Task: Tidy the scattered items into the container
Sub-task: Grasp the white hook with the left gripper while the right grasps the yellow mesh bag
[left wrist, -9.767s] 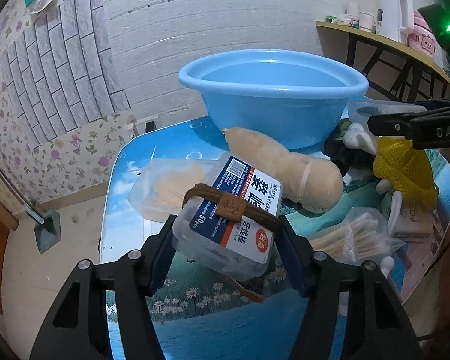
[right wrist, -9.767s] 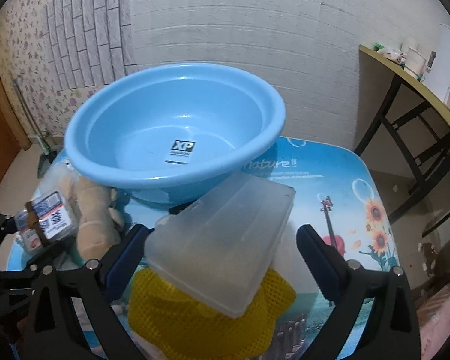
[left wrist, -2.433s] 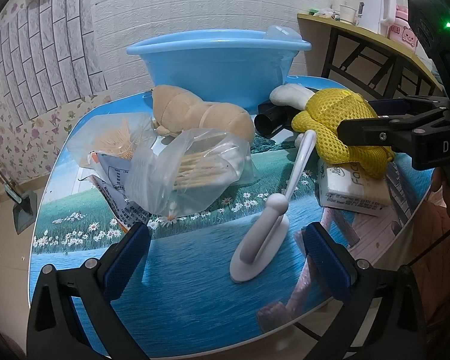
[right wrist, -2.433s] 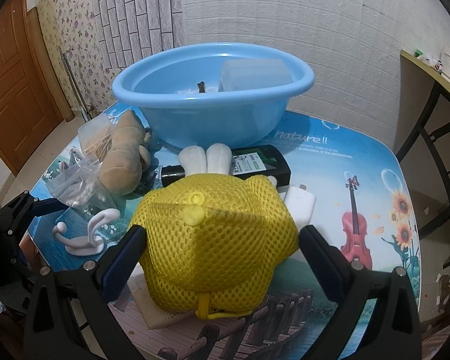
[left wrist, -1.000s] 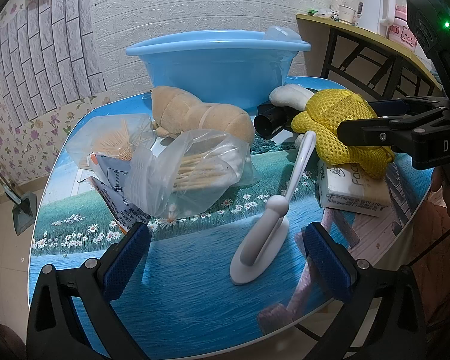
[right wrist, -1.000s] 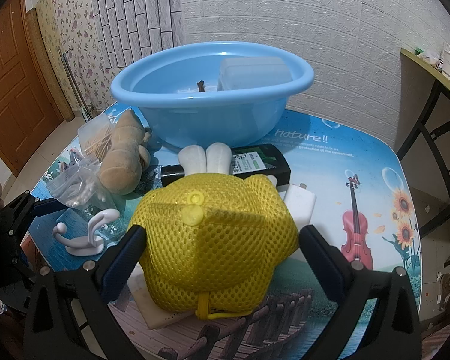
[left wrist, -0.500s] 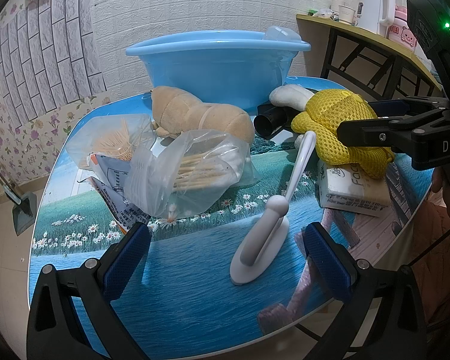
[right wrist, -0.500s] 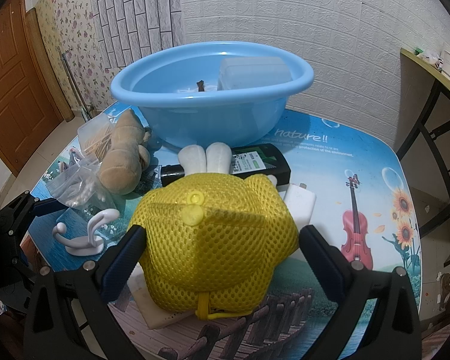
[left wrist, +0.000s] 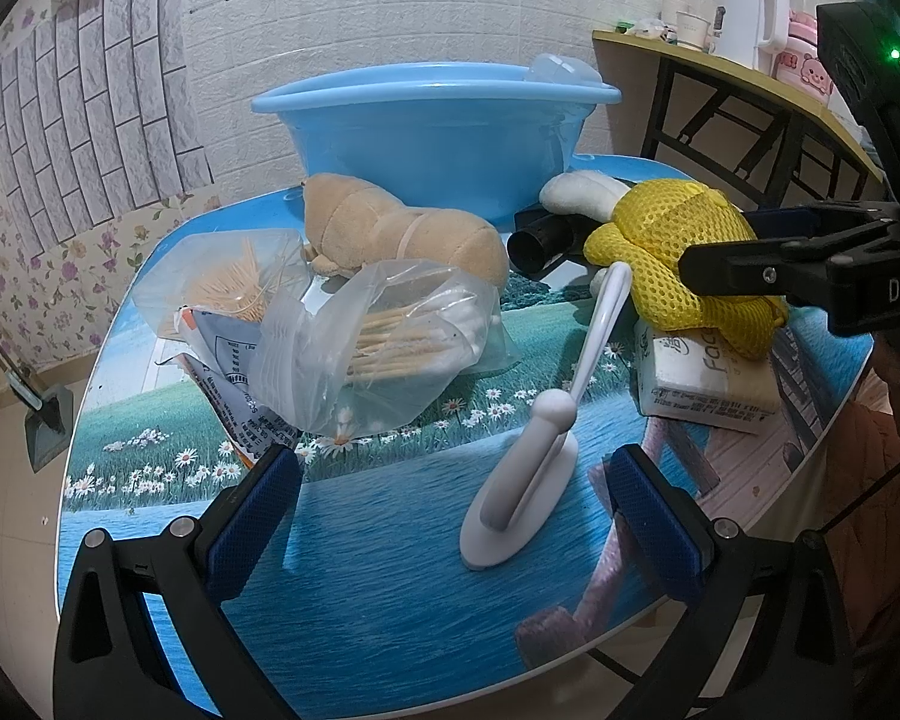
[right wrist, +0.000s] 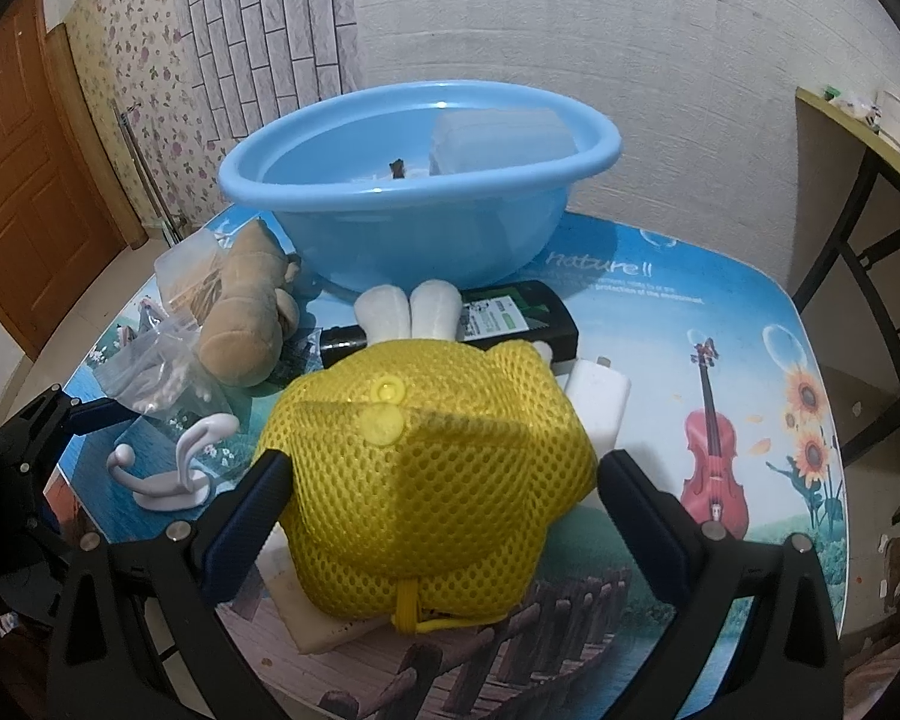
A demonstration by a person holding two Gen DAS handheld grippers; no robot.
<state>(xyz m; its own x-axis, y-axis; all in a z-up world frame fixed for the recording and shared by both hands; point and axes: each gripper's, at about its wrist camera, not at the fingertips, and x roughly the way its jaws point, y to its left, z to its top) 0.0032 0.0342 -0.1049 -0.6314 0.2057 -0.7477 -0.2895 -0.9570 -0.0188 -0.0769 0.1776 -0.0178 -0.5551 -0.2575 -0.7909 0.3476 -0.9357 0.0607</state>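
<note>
The blue basin (left wrist: 438,132) stands at the table's far side; in the right wrist view (right wrist: 426,240) a clear lidded box (right wrist: 498,138) lies inside it. My left gripper (left wrist: 450,516) is open and empty above the front of the table, with a white hook (left wrist: 528,468) between its fingers and a bag of cotton swabs (left wrist: 390,348) just beyond. My right gripper (right wrist: 438,516) is open, its fingers on either side of a yellow mesh pouch (right wrist: 432,480) without closing on it. The pouch also shows in the left wrist view (left wrist: 684,258).
A tan plush toy (left wrist: 402,234), a bag of toothpicks (left wrist: 234,282), a printed packet (left wrist: 240,396), a black bottle (right wrist: 510,318), a white plush (right wrist: 408,312) and a tissue pack (left wrist: 702,384) lie on the table. A shelf with a kettle (left wrist: 744,6) stands at the right.
Since 9.8 s ago both grippers have let go of their boxes and drawn back from the basin. Over the last second nothing has moved.
</note>
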